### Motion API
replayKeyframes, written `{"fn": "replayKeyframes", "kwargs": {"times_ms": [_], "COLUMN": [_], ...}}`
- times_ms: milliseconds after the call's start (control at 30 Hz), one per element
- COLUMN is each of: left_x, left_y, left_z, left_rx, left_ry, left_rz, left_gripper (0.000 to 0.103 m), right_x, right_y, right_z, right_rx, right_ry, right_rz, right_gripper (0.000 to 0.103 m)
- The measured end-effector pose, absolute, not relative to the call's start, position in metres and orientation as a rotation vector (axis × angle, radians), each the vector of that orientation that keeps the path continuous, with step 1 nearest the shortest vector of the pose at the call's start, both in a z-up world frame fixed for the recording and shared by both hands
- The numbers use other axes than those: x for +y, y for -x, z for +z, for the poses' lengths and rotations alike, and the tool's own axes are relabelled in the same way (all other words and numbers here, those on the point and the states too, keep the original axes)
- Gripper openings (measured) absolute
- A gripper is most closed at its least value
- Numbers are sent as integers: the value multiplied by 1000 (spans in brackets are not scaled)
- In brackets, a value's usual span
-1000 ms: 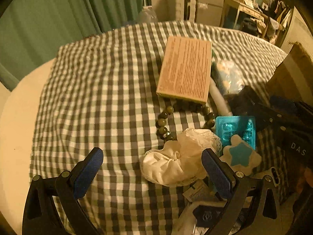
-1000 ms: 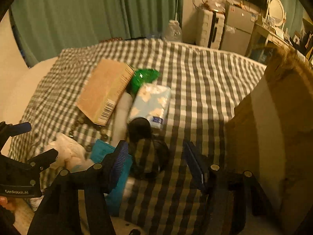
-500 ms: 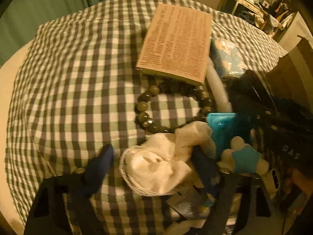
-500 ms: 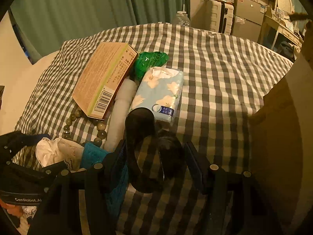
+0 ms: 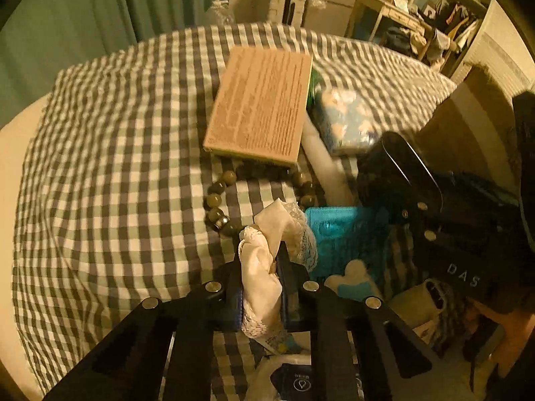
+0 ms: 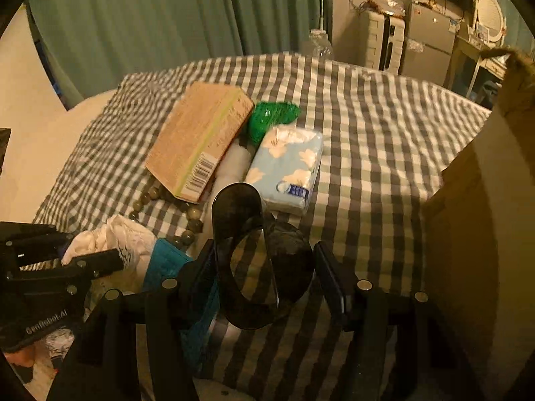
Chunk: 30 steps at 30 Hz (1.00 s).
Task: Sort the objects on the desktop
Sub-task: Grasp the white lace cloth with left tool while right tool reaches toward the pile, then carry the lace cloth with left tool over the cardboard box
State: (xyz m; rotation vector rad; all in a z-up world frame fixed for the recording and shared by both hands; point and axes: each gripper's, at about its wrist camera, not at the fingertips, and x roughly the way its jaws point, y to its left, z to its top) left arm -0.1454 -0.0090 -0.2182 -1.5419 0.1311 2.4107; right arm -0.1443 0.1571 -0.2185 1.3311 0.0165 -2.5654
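A: Nearest in our left view, the left gripper has just closed and pinches the cream scrunchie; the bead bracelet lies at twelve o'clock.

B: Our right view alone shows the right gripper, jaws half open around the dark glasses; contact we cannot tell. Farther, at eleven o'clock, the cardboard box; the tissue pack at twelve.
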Motion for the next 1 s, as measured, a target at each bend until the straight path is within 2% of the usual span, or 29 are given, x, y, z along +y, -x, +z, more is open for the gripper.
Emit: {"fn": "replayKeyframes", "kwargs": {"times_ms": [533, 1000], "left_x": [-27, -60], "left_y": [135, 83], "left_z": [-128, -37], "left_rx": [47, -5], "left_ry": [1227, 922], "left_rz": [2674, 2893], "left_gripper": [15, 15], "right_x": [161, 148], "right_y": [110, 62], "right_z": [-147, -67], "right_rx": [-13, -9], "right_ry": [-1083, -776], "right_rz": [-2655, -2719], "right_gripper": [57, 58]}}
